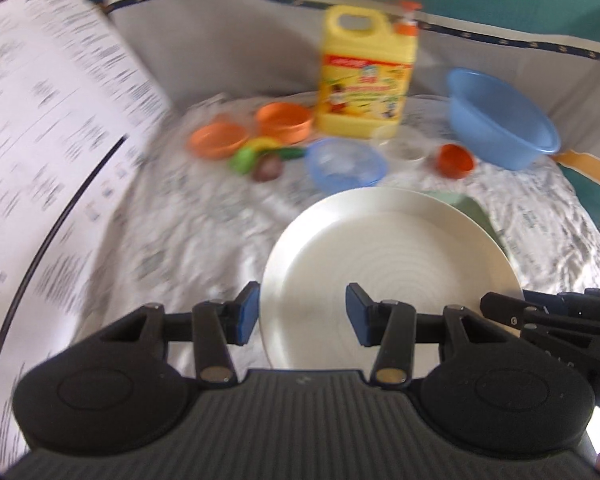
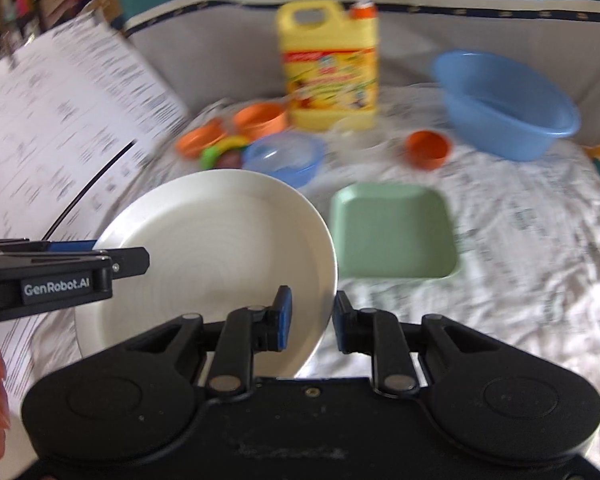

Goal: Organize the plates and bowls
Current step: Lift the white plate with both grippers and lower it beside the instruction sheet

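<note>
White round plate [image 2: 220, 240] gripped at opposite rims, lower centre of both frames, above the wrinkled tablecloth [image 2: 520, 280]. Left gripper [image 1: 302, 312] part-open, blue pads [image 1: 249, 312] astride the left rim; right gripper [image 2: 310, 320] narrowly clenched on the right rim. Overlapped green square plate [image 2: 392, 232] just beside.

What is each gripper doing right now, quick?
Left gripper: closed, holding the white plate by its rim.
Right gripper: closed, holding the same plate's opposite rim.
</note>
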